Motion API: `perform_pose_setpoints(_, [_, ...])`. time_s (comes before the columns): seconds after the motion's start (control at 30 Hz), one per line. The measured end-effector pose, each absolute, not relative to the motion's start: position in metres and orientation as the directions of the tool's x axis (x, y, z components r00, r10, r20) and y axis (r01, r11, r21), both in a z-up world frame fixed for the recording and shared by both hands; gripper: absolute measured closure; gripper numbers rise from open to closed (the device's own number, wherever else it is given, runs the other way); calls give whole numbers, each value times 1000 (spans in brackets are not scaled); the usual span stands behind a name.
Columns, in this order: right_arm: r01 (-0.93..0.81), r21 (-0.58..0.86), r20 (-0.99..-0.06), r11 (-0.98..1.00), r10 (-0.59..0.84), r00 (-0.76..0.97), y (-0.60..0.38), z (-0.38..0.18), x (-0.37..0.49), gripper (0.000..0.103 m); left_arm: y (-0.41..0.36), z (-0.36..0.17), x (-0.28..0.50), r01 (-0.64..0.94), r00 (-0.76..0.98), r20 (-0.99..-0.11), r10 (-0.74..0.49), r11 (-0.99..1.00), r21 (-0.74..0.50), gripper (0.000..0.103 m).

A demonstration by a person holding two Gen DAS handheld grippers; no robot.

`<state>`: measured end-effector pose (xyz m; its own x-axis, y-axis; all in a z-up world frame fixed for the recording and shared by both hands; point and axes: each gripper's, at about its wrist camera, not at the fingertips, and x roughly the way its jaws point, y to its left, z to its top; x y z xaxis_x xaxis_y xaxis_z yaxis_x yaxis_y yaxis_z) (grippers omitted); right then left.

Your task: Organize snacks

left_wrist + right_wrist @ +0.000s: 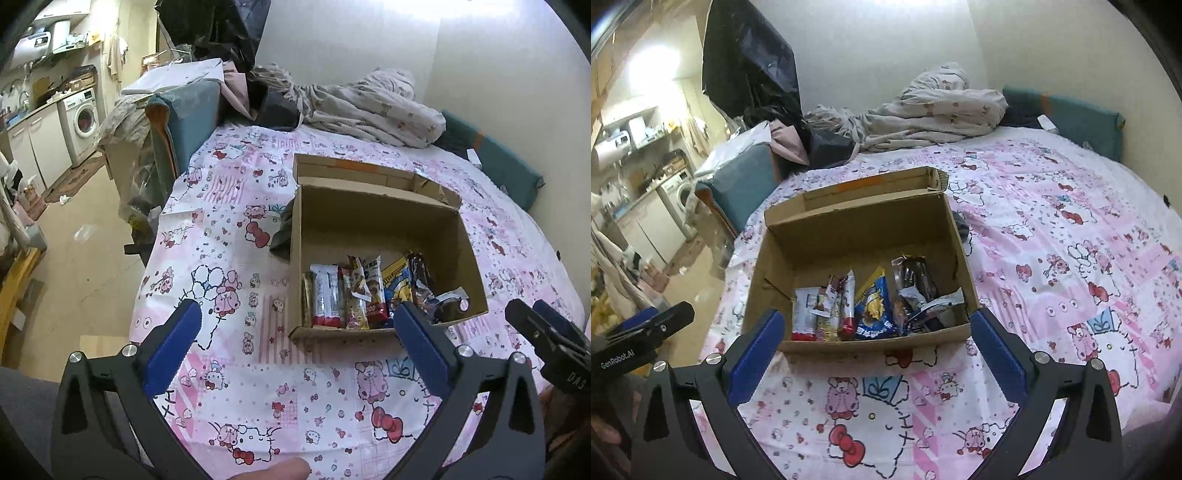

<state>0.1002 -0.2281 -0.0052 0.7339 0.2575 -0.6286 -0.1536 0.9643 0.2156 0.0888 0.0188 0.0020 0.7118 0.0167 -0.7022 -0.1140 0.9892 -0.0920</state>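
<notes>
An open cardboard box (369,218) sits on the pink cartoon bedsheet (229,236). Several snack packets (354,295) stand in a row against its near wall. The box (857,229) and the snacks (864,306) also show in the right wrist view. My left gripper (297,325) is open and empty, above the sheet just in front of the box's near left side. My right gripper (877,332) is open and empty, its fingers either side of the box's near wall. The right gripper also shows at the right edge of the left wrist view (546,332).
A rumpled blanket (369,107) and dark clothes (277,107) lie at the far end of the bed. Teal cushions (495,158) line the wall side. A dark cloth (282,232) lies by the box's left side. The floor and a washing machine (83,118) are to the left.
</notes>
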Motion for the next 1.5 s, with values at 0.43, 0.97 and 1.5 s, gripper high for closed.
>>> perform_pose_setpoints(0.43, [-162, 163, -640, 973, 229, 734, -217, -10, 100, 0, 14, 1, 88, -90, 706, -708, 7, 993, -80, 0])
perform_pose_setpoints(0.97, [-153, 168, -641, 974, 226, 733, -218, -9, 100, 0, 14, -1, 88, -84, 704, -710, 2, 993, -80, 0])
perform_pose_setpoints(1.5, [-140, 164, -647, 976, 214, 732, -221, -9, 101, 0, 14, -1, 88, -84, 705, -710, 4, 993, -79, 0])
